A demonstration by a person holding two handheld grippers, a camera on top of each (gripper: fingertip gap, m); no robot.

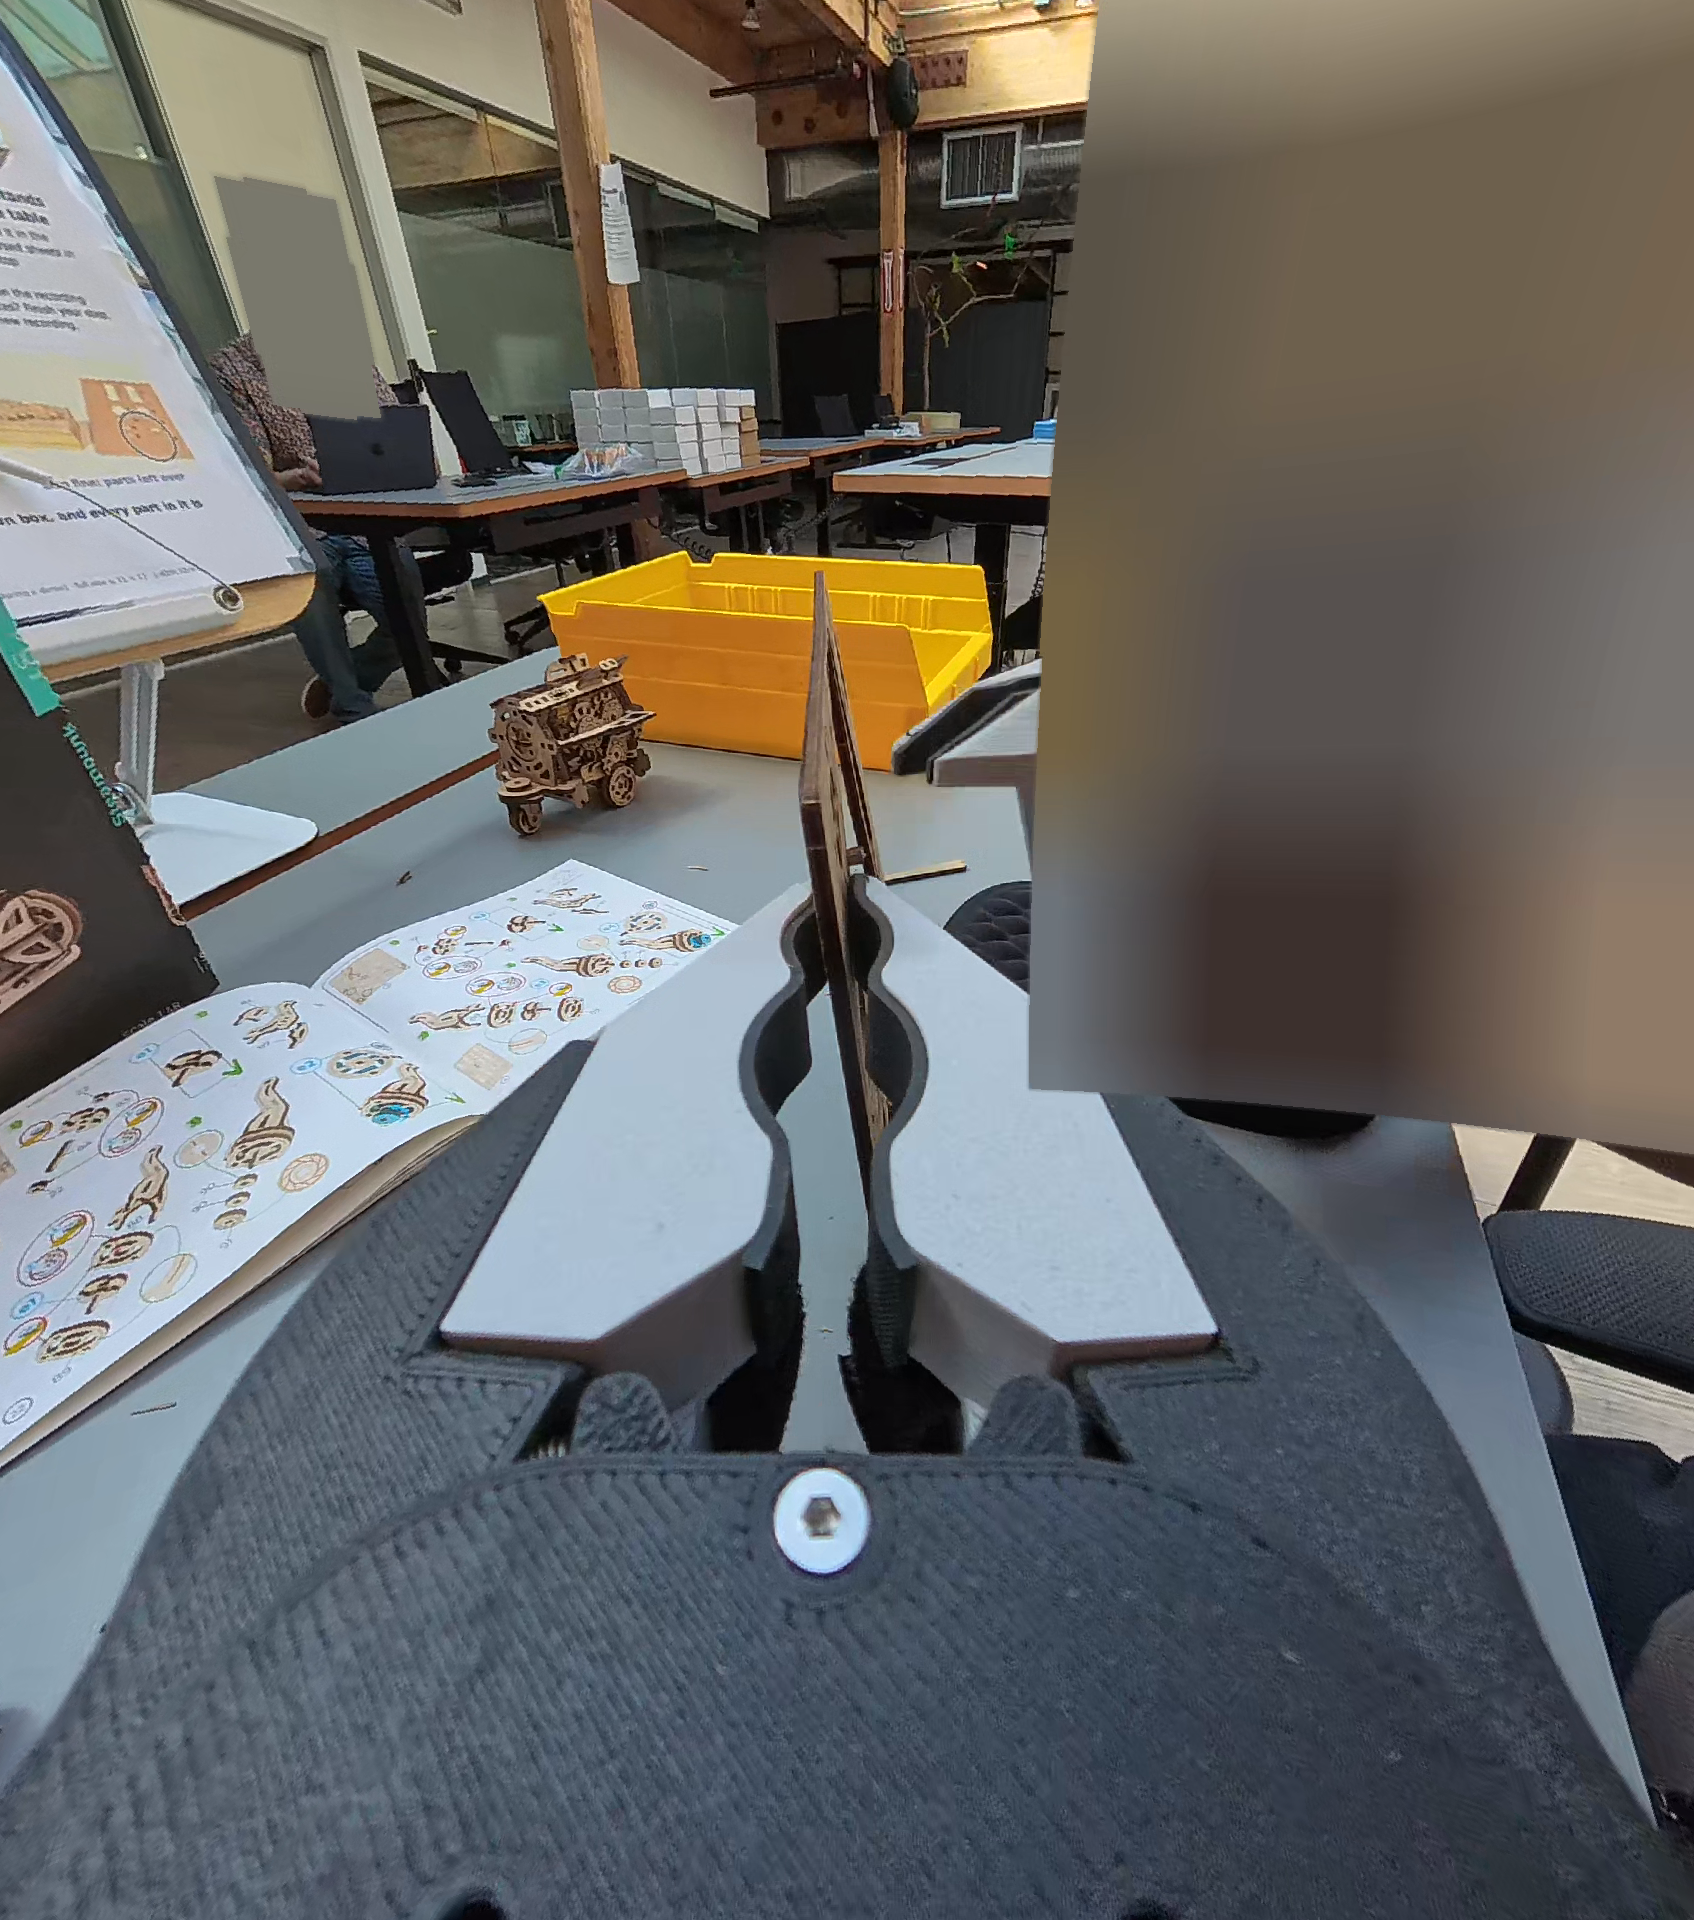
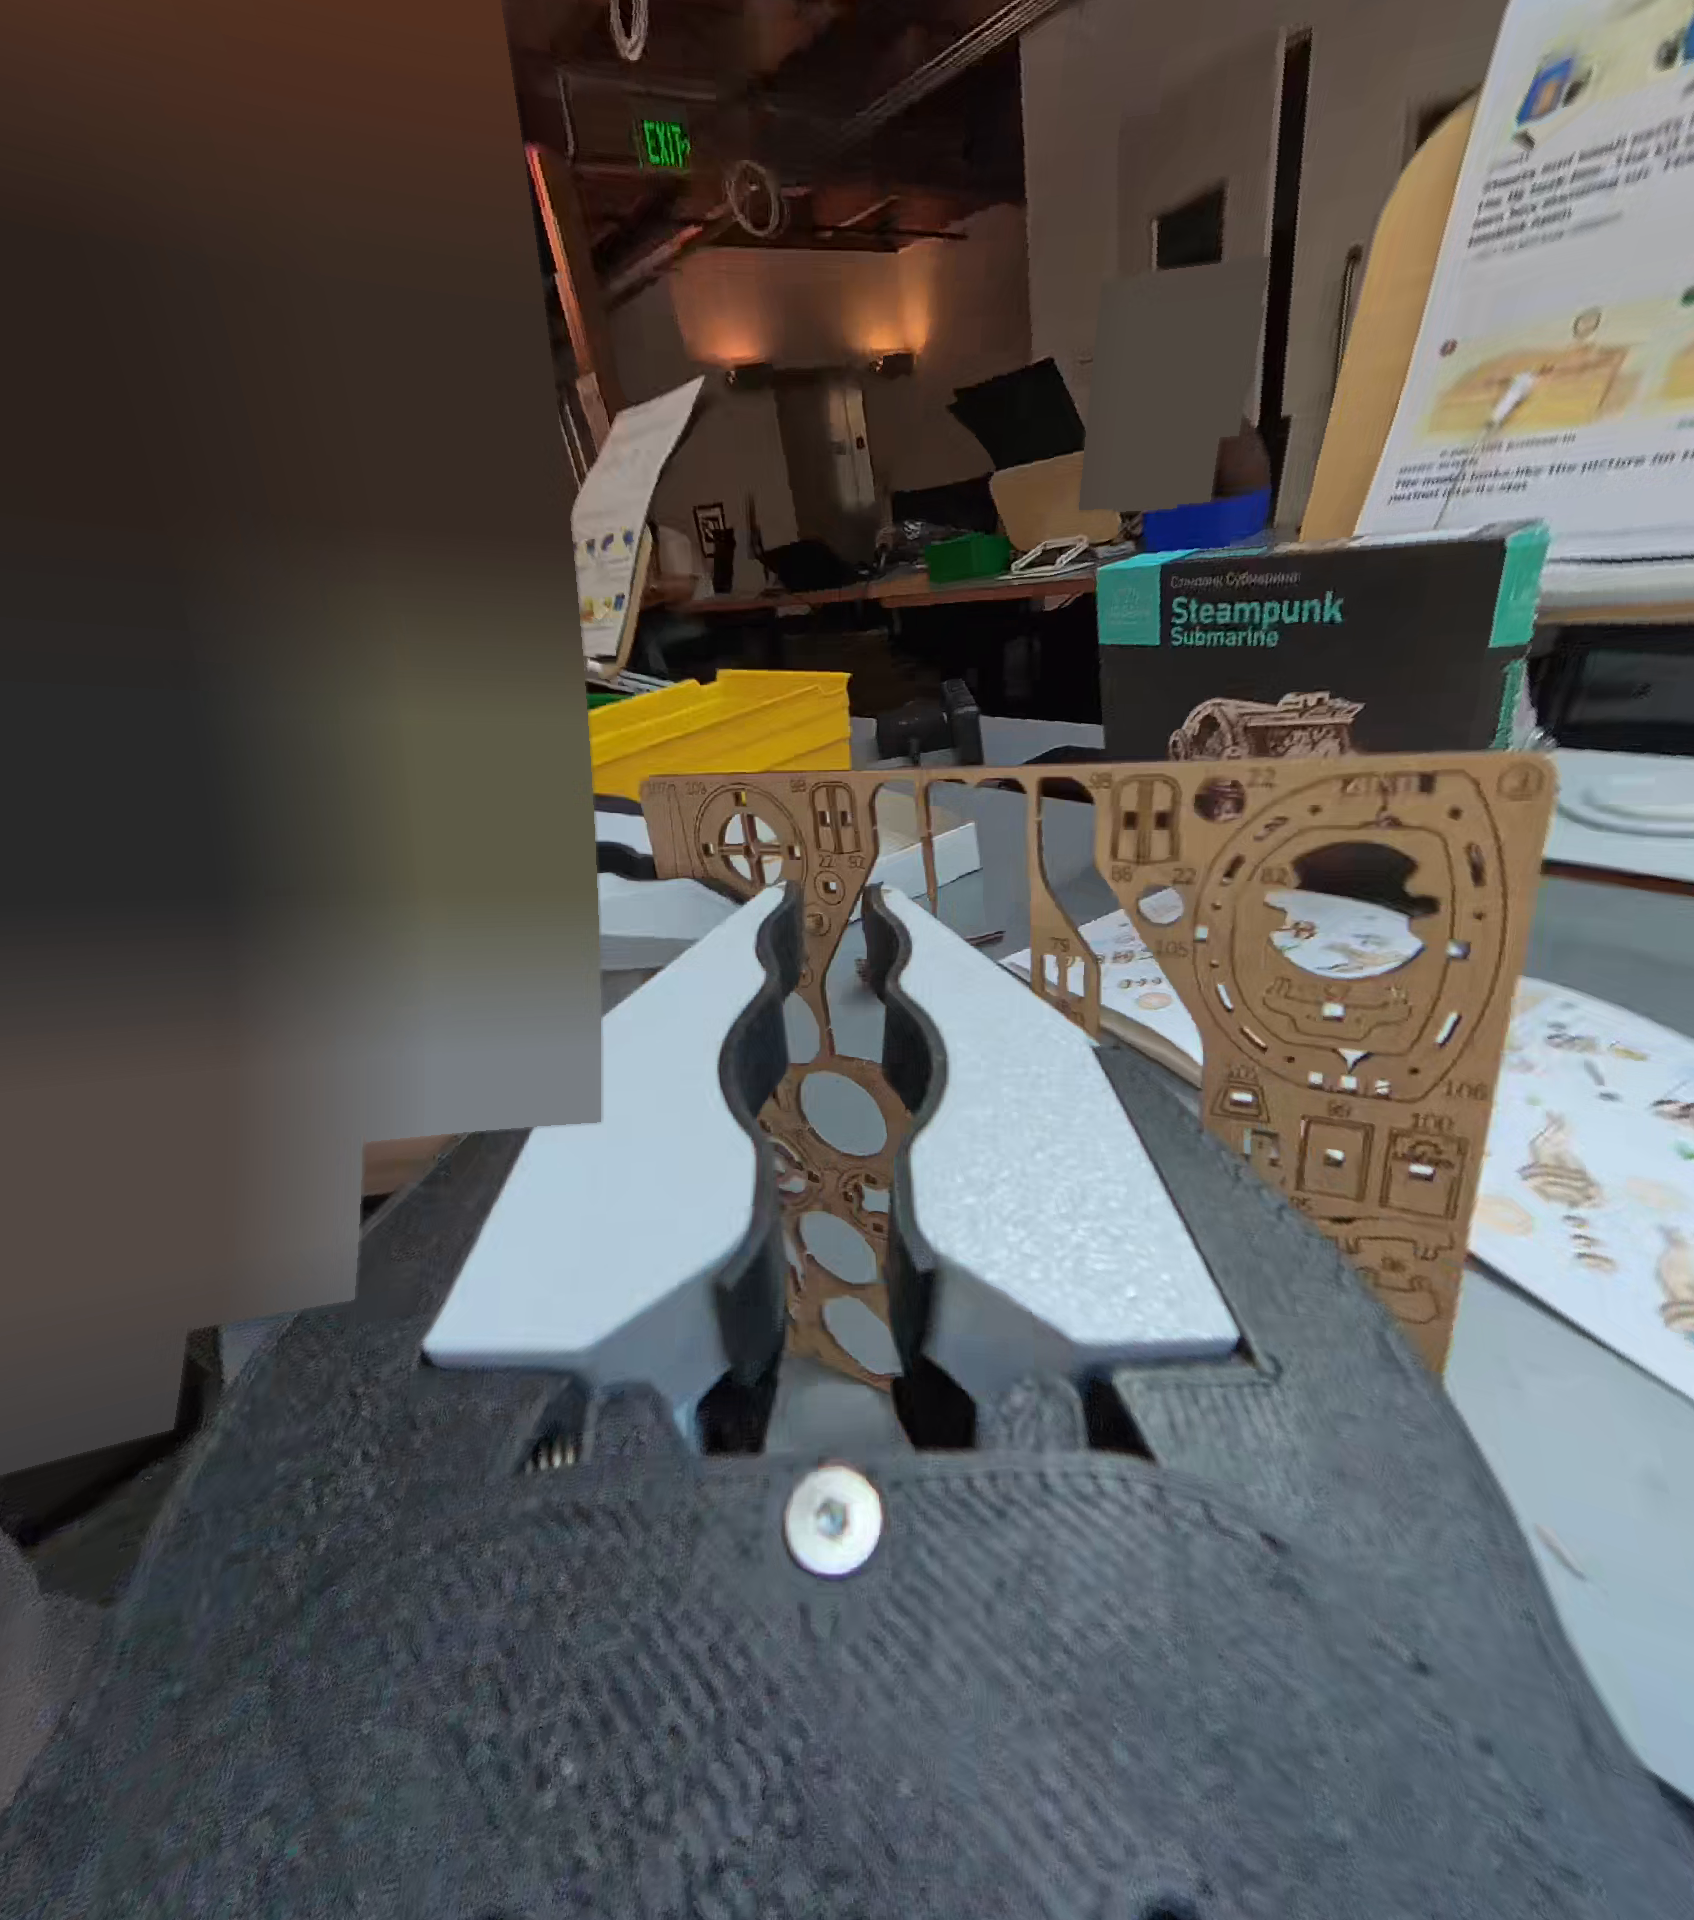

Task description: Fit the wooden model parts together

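Left to right in the left wrist view: dark kit box (image 1: 12, 883) standing, open instruction booklet (image 1: 323, 1091) flat on the grey table (image 1: 718, 810), small finished wooden model (image 1: 568, 743) farther back, yellow bin (image 1: 718, 644) behind. Left gripper (image 1: 848, 914) clamped on wooden parts sheet (image 1: 838, 831), held upright, edge-on. Right gripper (image 2: 835, 914) slightly apart, just before the sheet's face, touching or not unclear.

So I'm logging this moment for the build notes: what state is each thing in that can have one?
left gripper: jaws shut on the wooden sheet
right gripper: jaws open, wooden sheet beyond the gap
wooden sheet: upright on edge, several parts already punched out
instruction booklet: lying open on the table
finished wooden model: assembled, standing on the table
kit box: upright
yellow bins: nested
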